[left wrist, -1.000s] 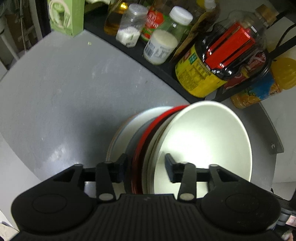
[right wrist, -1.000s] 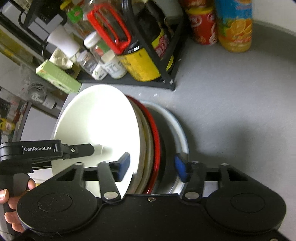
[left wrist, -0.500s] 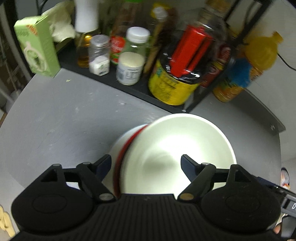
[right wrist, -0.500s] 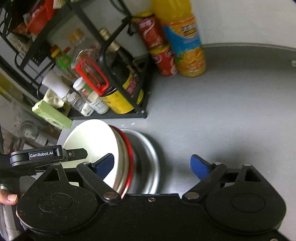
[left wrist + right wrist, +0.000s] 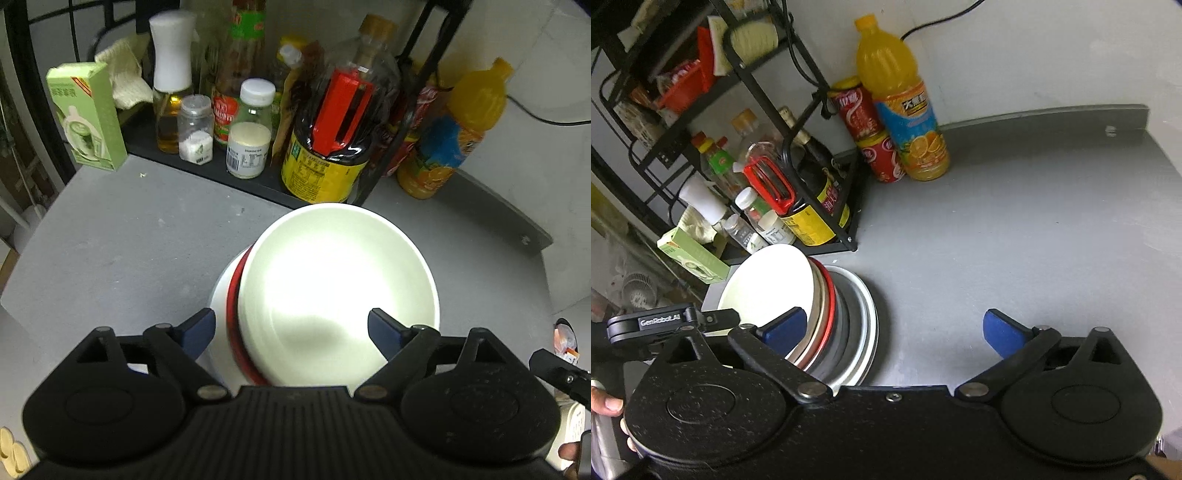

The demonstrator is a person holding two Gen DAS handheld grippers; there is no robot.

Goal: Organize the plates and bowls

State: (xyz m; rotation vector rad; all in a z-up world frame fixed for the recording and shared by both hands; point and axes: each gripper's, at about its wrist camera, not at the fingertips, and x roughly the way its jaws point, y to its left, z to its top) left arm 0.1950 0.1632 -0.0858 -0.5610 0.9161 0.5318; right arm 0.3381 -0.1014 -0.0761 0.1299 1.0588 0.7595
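Top bowl (image 5: pixel 340 291) white; plate (image 5: pixel 833 295) rim red; counter (image 5: pixel 1015 240) grey; juice bottle (image 5: pixel 899 99) orange; carton (image 5: pixel 86 114) green.

Glossy white bowl (image 5: pixel 338 291); matt grey countertop (image 5: pixel 1015 229).

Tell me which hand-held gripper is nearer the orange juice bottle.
Right, probably. The right hand-held gripper stands over bare counter with the orange juice bottle ahead; the left hand-held gripper straddles the white bowl, bottle far right.
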